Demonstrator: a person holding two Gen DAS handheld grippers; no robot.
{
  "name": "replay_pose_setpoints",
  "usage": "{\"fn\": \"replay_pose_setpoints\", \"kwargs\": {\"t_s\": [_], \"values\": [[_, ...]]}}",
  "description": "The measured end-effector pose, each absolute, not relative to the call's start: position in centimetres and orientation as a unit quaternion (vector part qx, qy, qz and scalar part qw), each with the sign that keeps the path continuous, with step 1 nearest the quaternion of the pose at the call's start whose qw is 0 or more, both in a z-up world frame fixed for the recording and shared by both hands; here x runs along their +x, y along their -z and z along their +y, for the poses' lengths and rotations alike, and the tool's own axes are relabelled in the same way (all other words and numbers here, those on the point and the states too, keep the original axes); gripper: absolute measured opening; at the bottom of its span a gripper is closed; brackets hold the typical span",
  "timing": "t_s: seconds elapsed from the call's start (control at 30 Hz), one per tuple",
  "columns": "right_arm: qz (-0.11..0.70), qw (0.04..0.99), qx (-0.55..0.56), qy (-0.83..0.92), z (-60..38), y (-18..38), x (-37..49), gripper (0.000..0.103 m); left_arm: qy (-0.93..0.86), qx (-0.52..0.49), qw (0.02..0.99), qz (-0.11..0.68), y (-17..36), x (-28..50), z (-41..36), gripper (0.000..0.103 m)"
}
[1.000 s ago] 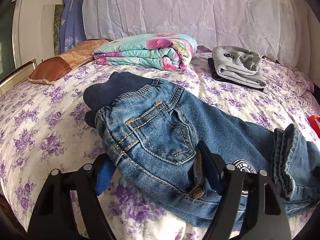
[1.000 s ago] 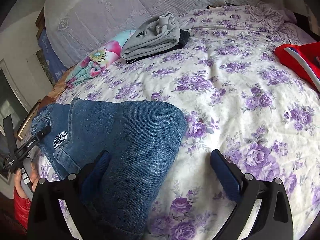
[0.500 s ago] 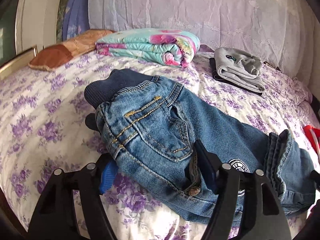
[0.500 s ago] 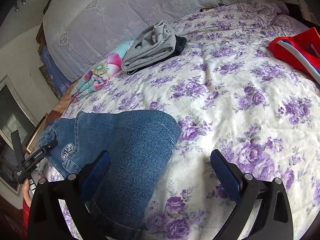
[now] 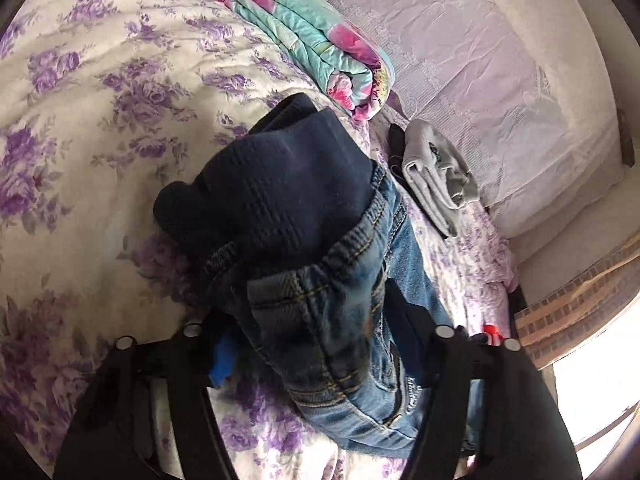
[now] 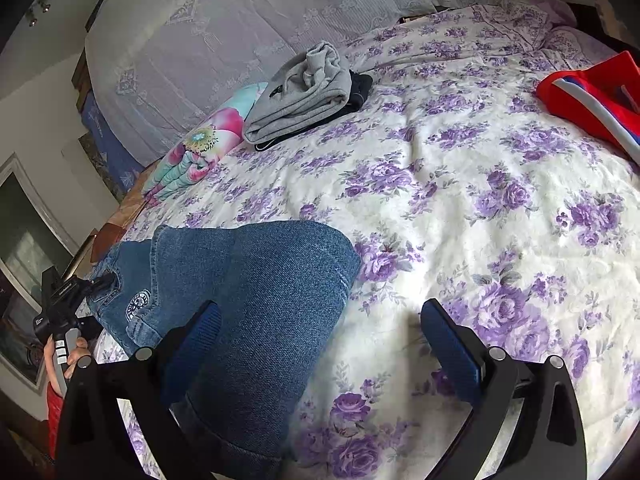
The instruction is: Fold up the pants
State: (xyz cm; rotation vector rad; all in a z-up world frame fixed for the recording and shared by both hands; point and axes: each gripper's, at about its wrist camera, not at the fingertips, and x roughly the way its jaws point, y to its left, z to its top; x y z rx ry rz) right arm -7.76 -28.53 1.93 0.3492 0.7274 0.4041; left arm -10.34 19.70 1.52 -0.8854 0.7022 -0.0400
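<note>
The bed point(image 6: 460, 184), covered by a white sheet printed with purple flowers, fills both views, with a pale lace-draped headboard point(image 6: 248, 12) along its far edge. On the near part of the bed lie the jeans point(image 6: 256, 280) — blue denim, folded over on themselves, with a round white patch showing near the waist in the right wrist view and a dark ribbed waistband point(image 5: 276, 192) bunched up at the top in the left wrist view. A folded blanket point(image 5: 316, 36) in turquoise and pink sits beyond them toward the headboard, and just beside it a folded grey sweatshirt point(image 6: 304, 88) rests on something dark. A red garment point(image 6: 592, 96) with a white and blue stripe lies well apart, at the bed's far right edge. The left gripper point(image 5: 316, 352) has its fingers set around the waist part of the jeans with denim between them, though I cannot tell whether they actually pinch it. The right gripper point(image 6: 320, 344) is spread wide — its left finger point(image 6: 196, 340) lies over the folded leg, the other over bare sheet.
</note>
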Motion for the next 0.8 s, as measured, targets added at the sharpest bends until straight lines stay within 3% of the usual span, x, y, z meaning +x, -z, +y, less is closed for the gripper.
{"fn": "replay_pose_setpoints", "kwargs": {"t_s": [0.1,0.23,0.43,0.6,0.8], "values": [[0.31,0.912,0.178,-0.2,-29.3,-2.7,-9.0,0.1,0.041,-0.445,0.834,0.324,-1.3,-11.1,20.4,0.035],[0.405,0.886,0.164,-0.154,-28.6,-0.7,-6.0,0.1,0.018,-0.405,0.856,0.322,-3.3,-11.6,19.0,0.032],[0.373,0.894,0.181,-0.171,-29.3,-1.3,-6.8,0.1,-0.004,-0.304,0.902,0.306,-8.7,-12.1,15.1,0.031],[0.301,0.904,0.247,-0.178,-32.2,-2.2,-8.7,0.1,-0.02,-0.162,0.948,0.274,-13.8,-13.1,8.8,0.031],[0.276,0.876,0.354,-0.174,-35.9,-0.9,-8.7,0.1,-0.01,0.055,0.973,0.226,-16.4,-13.6,-3.5,0.031]]}}
